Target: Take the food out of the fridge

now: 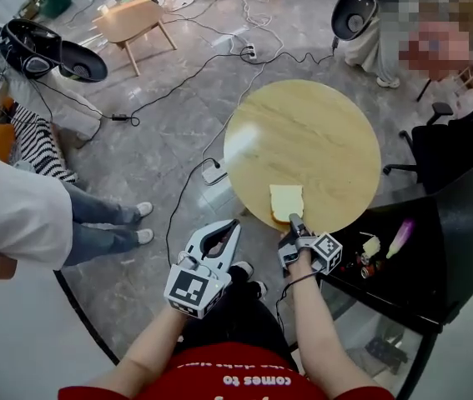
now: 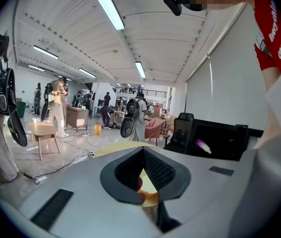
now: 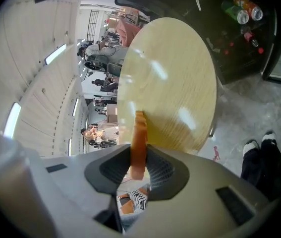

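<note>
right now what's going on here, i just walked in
A person with a gripper in each hand is taking food out of the open black fridge beside them. The right gripper is shut on a slice of bread at the near edge of the round wooden table; whether the slice rests on the top, I can't tell. The left gripper hangs over the floor, jaws together, holding nothing. More food sits in the fridge.
</note>
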### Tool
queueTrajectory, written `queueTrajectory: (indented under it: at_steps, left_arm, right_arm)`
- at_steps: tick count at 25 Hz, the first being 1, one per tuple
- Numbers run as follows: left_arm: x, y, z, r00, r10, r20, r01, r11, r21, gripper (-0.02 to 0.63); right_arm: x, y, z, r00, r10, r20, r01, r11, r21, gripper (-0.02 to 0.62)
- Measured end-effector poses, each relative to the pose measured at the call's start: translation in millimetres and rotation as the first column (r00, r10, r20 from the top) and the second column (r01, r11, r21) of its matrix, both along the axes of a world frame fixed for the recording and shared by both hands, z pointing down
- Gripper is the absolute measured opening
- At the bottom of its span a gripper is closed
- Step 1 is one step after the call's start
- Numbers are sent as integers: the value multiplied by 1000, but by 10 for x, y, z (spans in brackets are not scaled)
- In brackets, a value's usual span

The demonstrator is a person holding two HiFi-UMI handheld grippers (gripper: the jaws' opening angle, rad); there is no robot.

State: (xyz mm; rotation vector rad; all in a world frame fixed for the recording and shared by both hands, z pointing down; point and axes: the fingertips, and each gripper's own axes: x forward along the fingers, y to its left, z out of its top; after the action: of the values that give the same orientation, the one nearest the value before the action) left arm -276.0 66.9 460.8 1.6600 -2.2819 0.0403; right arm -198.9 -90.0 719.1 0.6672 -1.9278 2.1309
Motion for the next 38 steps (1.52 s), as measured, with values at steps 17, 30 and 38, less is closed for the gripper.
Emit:
queueTrajectory:
  at_steps: [17,30,38]
  left_arm:
    - [19,-10,48,1000,17,-13,-17,1000,7,8]
    - [108,-101,86,998,54,-28,-54,999,7,6]
    - [134,-118,29,998,60,-21,-60,998,15,6]
  right_arm:
    - [160,-3,285,894,-191,-404,257,959,116,141]
    - [176,219,45,822,-284,-493,432,876,216,130]
    - [192,203,-56,849,-254,-464,392,891,229,71]
